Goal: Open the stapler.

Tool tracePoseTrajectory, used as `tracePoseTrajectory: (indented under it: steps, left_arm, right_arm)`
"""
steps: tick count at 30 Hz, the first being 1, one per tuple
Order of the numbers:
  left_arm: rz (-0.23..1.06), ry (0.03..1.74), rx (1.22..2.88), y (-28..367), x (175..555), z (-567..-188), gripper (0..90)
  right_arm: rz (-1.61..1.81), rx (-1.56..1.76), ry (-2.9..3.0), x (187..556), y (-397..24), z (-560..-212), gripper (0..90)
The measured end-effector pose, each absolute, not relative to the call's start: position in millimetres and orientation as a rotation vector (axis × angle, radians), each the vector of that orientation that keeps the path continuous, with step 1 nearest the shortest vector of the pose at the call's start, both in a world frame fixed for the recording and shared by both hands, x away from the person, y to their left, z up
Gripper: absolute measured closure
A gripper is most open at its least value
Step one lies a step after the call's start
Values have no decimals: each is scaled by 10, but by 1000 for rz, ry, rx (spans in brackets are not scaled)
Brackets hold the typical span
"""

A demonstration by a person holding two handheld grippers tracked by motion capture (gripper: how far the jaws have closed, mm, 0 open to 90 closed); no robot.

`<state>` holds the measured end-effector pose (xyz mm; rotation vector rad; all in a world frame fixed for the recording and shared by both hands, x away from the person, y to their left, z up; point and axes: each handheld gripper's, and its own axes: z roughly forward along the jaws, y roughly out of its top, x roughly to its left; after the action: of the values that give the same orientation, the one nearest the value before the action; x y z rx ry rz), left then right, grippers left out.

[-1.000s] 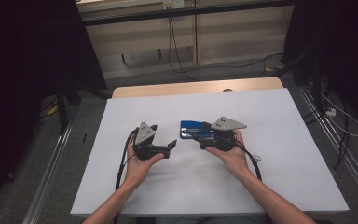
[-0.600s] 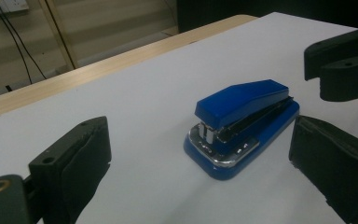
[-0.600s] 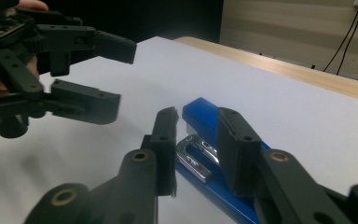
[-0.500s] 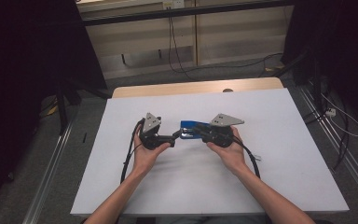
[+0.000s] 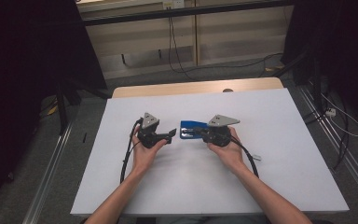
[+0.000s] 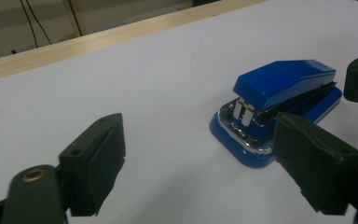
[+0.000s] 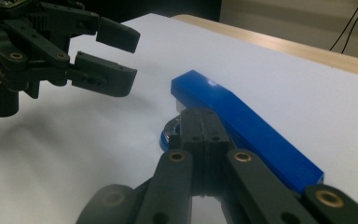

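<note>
Stapler [image 6: 279, 105] just beyond open left jaws, beside shut right jaws

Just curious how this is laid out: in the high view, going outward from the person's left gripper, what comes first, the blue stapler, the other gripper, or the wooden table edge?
1. Blue stapler, just right of the left gripper.
2. Right gripper, right, beside the stapler.
3. Wooden table edge, along the far side.

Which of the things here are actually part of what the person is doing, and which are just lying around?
In use:
blue stapler on the white table
right claw, shut beside the stapler
left claw, open, pointed at the stapler's front

Lying about:
small metal piece near the right forearm
cables on the floor
</note>
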<state>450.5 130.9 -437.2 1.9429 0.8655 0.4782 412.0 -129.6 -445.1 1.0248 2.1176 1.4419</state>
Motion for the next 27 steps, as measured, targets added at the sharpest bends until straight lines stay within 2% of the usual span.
tracePoseTrajectory:
  steps: [3, 7, 10, 16, 18, 27]
  left_arm:
    - [425, 842, 1966, 1286, 4508, -4389, 336]
    - [407, 819, 1991, 1231, 4495, -4387, 482]
    - [388, 811, 1990, 1207, 4491, -4373, 644]
    - [348, 800, 2004, 1208, 4513, -4384, 872]
    - [351, 798, 2010, 1208, 4514, -4382, 900]
    - [342, 812, 2026, 1147, 4627, -4376, 900]
  right_arm:
    - [1436, 1024, 2132, 4144, -1268, -4474, 900]
    - [1425, 1016, 2150, 4185, -1213, -4469, 900]
    - [1406, 1006, 2169, 4218, -1178, -4450, 900]
    - [1375, 1011, 2213, 4265, -1138, -4450, 900]
    - [1359, 1014, 2225, 4266, -1145, -4459, 900]
    - [1264, 1069, 2270, 4343, -1165, -4544, 900]
